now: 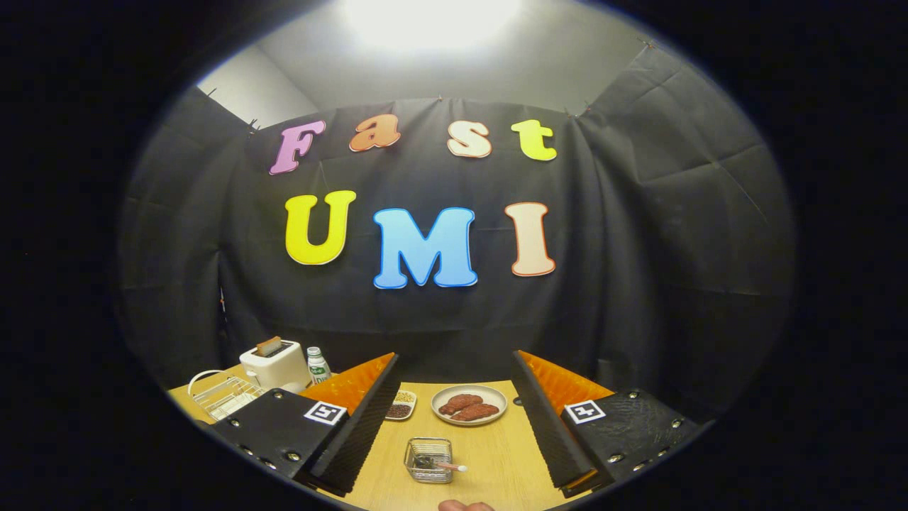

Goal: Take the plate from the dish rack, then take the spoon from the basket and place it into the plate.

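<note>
Claw (454, 419) fingers wide apart, nothing between the pads, not touching any object. It sits above the near part of the wooden table (496, 461).

Spoon (448, 466): in the small wire basket (429, 460), which stands on the table between the two fingers, slightly toward the left finger. Light handle end sticks out over the basket's rim toward the right finger.

Dish rack (223, 394): white wire rack, beyond and outboard of the left finger, near the table's left edge. Partly hidden by the finger body; can't tell from here what it holds.

Other items:
- Plate (469, 404) just beyond the basket, between the fingers, carrying two reddish-brown food pieces (468, 407).
- Small dish (401, 406) with dark and light bits, just beside the left finger's inner face, left of the plate.
- White toaster (275, 364) with a slice in the slot, behind the rack.
- Small bottle (317, 365) with green label, just right of the toaster.

A bit of a hand (464, 505) shows at the table's near edge, below the basket.
</note>
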Tool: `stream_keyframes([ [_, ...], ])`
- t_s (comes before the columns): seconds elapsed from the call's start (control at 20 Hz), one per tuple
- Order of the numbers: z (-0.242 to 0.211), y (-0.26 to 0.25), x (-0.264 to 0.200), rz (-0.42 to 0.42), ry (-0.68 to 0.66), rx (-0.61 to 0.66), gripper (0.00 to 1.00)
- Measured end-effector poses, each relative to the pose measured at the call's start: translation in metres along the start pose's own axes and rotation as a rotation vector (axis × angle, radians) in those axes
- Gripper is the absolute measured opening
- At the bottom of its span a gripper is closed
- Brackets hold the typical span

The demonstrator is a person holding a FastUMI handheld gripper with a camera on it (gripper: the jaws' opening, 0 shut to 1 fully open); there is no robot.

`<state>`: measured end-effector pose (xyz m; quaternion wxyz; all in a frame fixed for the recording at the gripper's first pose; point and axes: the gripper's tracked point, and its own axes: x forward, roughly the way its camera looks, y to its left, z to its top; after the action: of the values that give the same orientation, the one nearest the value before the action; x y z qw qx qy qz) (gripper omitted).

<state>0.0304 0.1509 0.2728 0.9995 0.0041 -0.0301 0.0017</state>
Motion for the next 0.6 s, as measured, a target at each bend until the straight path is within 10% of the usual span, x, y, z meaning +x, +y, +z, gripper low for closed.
stream_keyframes([
  [0.6,-0.011,0.123,0.030,0.164,0.126,0.048,0.96],
])
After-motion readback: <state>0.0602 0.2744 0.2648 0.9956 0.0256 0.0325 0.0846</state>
